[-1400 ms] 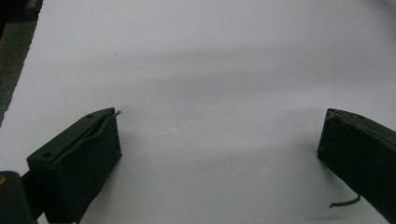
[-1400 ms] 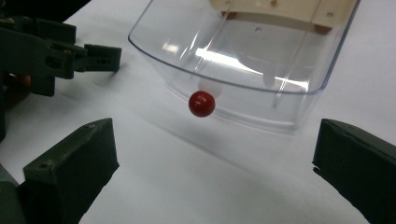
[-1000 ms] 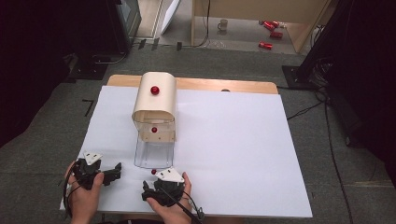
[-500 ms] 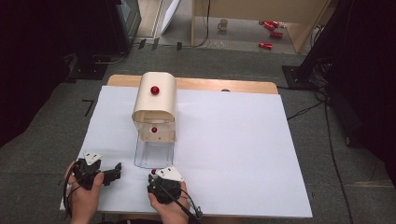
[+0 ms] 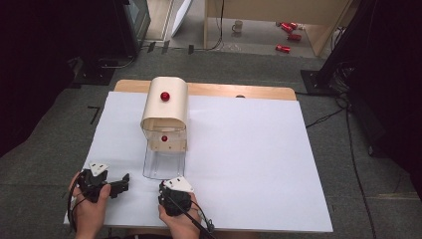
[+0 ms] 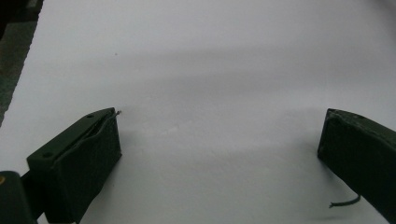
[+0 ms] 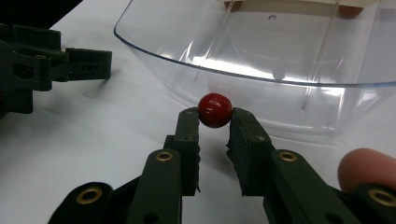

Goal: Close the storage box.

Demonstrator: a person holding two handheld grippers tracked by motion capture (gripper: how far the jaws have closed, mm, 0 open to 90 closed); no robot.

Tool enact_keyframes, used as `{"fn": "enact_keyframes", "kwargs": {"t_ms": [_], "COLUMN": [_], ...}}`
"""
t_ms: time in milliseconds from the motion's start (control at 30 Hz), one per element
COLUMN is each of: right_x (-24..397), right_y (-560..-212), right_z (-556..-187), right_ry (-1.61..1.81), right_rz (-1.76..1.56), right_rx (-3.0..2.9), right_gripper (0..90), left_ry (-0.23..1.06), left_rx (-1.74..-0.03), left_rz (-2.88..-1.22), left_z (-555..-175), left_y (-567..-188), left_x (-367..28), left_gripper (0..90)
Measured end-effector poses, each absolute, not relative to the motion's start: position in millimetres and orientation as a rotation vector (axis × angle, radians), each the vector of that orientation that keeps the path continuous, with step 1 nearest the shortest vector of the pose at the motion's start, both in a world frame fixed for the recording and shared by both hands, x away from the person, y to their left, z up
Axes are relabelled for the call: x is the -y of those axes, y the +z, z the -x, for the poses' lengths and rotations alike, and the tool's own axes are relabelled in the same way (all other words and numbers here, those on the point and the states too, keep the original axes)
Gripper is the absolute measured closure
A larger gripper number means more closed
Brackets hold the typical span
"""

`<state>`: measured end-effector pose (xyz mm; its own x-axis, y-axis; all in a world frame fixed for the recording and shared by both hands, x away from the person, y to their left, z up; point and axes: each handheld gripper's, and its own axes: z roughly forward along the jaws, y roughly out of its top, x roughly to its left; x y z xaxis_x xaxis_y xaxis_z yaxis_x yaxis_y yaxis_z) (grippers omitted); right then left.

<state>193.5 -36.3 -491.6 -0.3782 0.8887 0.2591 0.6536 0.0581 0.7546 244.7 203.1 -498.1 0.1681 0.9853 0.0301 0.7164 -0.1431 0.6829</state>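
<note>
The right hand-held gripper (image 7: 214,122) has edged forward toward the clear lid (image 7: 261,60) and pinches its red knob (image 7: 214,110), ready to lift. The left hand-held gripper (image 5: 121,183) rests wide, beside the lid.

Glossy red ball (image 7: 215,110); clear glossy plastic tray (image 7: 261,56) behind the ball; matt white sheet (image 5: 249,149); matt black gripper (image 7: 214,122).

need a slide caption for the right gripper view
Right gripper pinching a small red ball in front of a clear plastic tray.
</note>
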Motion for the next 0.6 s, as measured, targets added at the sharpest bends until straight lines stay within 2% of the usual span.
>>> {"fn": "enact_keyframes", "kwargs": {"t_ms": [600], "right_x": [41], "right_y": [-478], "right_z": [-198], "right_ry": [1.238], "right_rz": [-1.550], "right_rx": [-2.047], "right_gripper": [75.2], "left_ry": [0.666], "left_rx": [-1.604], "left_rz": [-1.922], "left_z": [-245], "left_y": [-498], "left_x": [-203], "left_gripper": [0.0]}}
